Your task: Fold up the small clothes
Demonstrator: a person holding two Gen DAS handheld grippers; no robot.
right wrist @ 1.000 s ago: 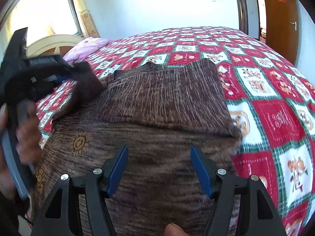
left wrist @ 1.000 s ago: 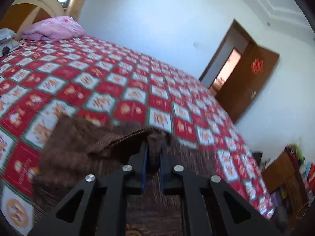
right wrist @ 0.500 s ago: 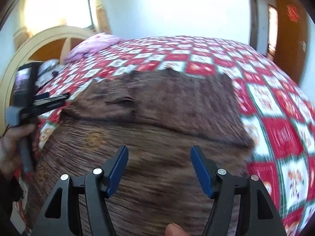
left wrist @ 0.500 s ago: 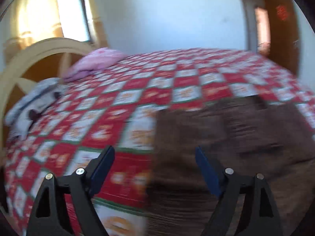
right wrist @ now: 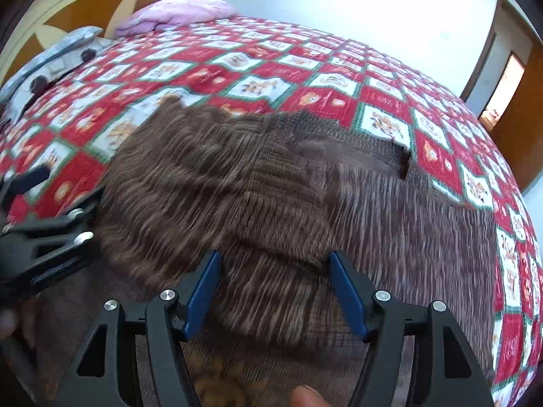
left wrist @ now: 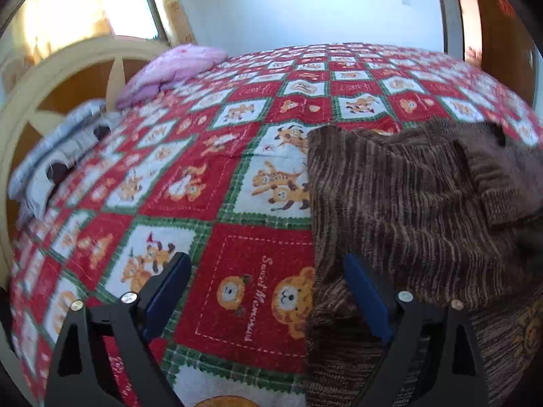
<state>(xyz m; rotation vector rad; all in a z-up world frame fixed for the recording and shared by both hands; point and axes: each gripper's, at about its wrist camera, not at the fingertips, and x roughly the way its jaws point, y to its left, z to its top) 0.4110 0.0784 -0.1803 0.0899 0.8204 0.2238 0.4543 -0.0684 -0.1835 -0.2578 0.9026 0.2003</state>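
My left gripper, jaws opening and empty, straddles the brown sweater's left edge; my right gripper hovers apart above its middle.

The left gripper let go of the brown sweater, its fingers opening beside it.

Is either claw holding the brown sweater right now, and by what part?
Neither. The left claw is opening beside the brown sweater; the right claw hangs open above it.
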